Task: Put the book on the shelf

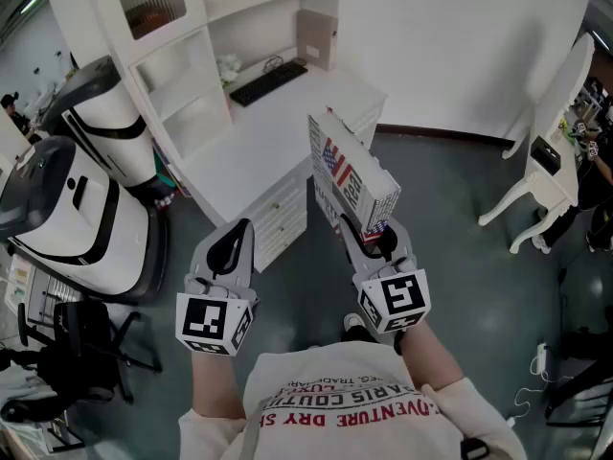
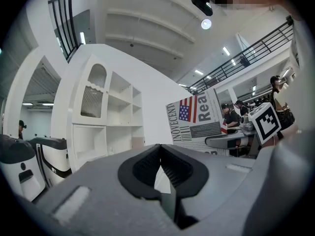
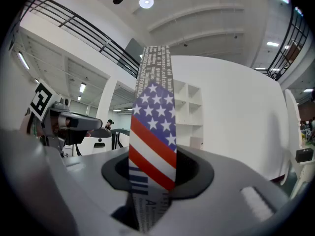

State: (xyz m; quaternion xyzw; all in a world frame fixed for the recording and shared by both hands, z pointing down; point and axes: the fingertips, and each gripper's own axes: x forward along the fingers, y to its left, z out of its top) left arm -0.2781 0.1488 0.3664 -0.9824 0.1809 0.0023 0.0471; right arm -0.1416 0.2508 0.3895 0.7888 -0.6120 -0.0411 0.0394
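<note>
Right gripper (image 1: 369,242) clamps the bottom of a newsprint-patterned book (image 1: 350,175) with stars-and-stripes edge, long axis upright, held before the white shelf unit (image 1: 213,65); left gripper (image 1: 230,245) closed, empty

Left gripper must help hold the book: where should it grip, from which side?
Probably pinch the book at its free upper edge, across its thickness, from the left: the right gripper clamps its lower end, and it stands roughly upright, cover facing the left gripper.

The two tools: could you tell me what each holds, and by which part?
Right tool grips the book by its lower end; left tool holds nothing.
</note>
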